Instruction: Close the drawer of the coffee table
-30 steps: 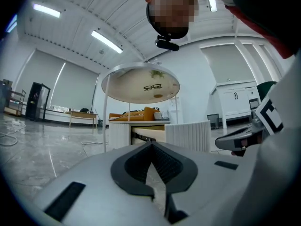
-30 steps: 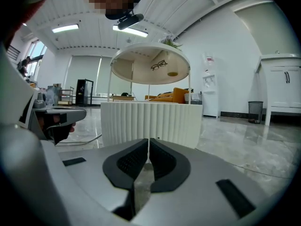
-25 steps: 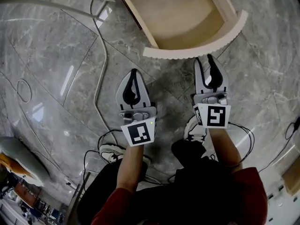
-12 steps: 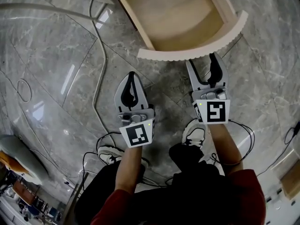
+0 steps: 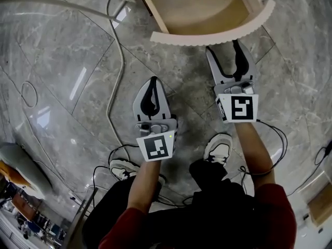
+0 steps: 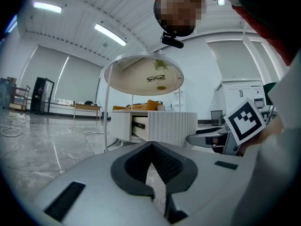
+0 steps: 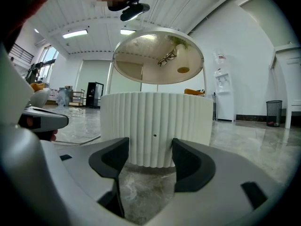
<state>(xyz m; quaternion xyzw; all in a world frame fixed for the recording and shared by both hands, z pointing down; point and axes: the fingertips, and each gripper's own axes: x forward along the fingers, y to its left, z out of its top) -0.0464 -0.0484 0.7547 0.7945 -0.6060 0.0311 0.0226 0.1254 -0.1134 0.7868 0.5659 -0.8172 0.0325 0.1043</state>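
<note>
while the drawer (image 5: 212, 35) stands pulled out at the head view's top, the right gripper (image 5: 228, 50) points at its ribbed front. left gripper view: the left gripper (image 6: 151, 149) shows jaws together, empty. right gripper view: jaws just opened wide, nothing between them, ribbed front close ahead.

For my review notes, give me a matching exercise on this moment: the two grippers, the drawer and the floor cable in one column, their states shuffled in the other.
Column one:
1. left gripper
2. right gripper
3. drawer
4. white cable

Column two:
A. pulled out, visible part bare inside
B. jaws apart, pointed at the drawer
C. lies on the marble floor
D. jaws together, held back from the drawer

Pairs: 1-D, 2-B, 3-A, 4-C.

The right gripper's jaws have just been opening; nothing stands between them.
</note>
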